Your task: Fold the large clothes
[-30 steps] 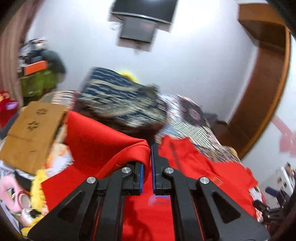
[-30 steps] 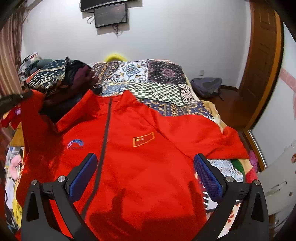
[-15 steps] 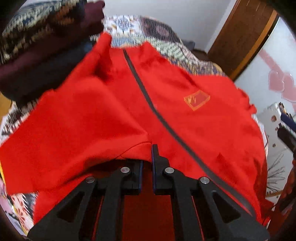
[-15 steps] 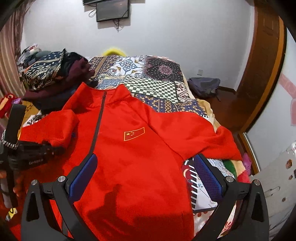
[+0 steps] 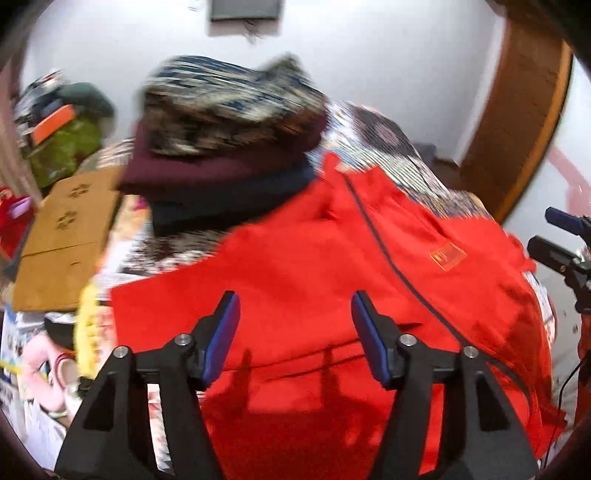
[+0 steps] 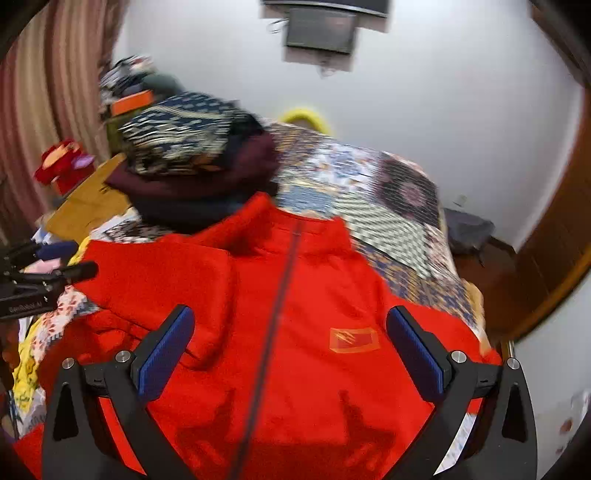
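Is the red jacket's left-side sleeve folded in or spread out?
Folded in: the sleeve lies across the red jacket front, beside the zipper.

1 red jacket [image 6: 295, 332], 1 stack of folded clothes [image 6: 192, 166], 1 cardboard box [image 5: 62, 236], 1 TV [image 6: 321, 33].

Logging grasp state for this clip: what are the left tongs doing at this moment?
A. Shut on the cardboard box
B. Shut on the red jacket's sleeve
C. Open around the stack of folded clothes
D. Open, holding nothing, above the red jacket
D: the left tongs stand wide apart with only the red jacket showing between their blue pads, no cloth pinched.
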The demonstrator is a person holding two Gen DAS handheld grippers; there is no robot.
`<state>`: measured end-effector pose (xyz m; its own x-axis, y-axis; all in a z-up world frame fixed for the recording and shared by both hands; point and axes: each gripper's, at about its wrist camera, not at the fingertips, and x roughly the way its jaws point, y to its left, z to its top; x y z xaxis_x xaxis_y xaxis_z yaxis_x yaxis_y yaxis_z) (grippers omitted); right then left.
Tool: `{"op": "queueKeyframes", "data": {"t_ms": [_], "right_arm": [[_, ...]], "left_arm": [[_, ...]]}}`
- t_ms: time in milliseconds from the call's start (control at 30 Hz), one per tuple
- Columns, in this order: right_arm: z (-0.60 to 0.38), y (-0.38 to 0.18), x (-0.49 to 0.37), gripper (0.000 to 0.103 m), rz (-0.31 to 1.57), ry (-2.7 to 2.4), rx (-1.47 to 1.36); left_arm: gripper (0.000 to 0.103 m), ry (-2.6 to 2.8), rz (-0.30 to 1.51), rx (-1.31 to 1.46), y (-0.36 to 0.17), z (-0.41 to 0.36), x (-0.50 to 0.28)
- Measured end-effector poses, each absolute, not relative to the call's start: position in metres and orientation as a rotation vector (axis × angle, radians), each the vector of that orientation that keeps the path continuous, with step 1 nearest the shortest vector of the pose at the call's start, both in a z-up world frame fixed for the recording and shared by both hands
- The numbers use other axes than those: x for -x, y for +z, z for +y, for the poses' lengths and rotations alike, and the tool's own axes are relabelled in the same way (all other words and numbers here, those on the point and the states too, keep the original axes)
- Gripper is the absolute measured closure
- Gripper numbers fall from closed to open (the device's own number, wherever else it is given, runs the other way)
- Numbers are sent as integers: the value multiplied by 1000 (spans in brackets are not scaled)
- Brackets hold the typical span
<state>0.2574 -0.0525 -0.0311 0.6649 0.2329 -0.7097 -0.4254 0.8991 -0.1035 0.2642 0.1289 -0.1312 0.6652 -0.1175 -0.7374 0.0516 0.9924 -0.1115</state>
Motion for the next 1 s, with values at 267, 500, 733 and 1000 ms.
{"op": "queueKeyframes", "data": {"t_ms": [267, 500, 733, 1000], "right_arm": [[66, -55, -247, 0, 795, 634, 454], [165, -105, -246, 0, 879, 789, 653], [217, -158, -250, 3, 994, 849, 762], [236, -189, -258, 47, 1106, 919, 731]], "left_arm": [[39, 101, 766, 162, -126, 223, -225], [39, 189, 764, 233, -136, 282, -193], [39, 218, 795, 266, -157, 306, -182], [39, 218, 826, 291, -175, 315, -184]]}}
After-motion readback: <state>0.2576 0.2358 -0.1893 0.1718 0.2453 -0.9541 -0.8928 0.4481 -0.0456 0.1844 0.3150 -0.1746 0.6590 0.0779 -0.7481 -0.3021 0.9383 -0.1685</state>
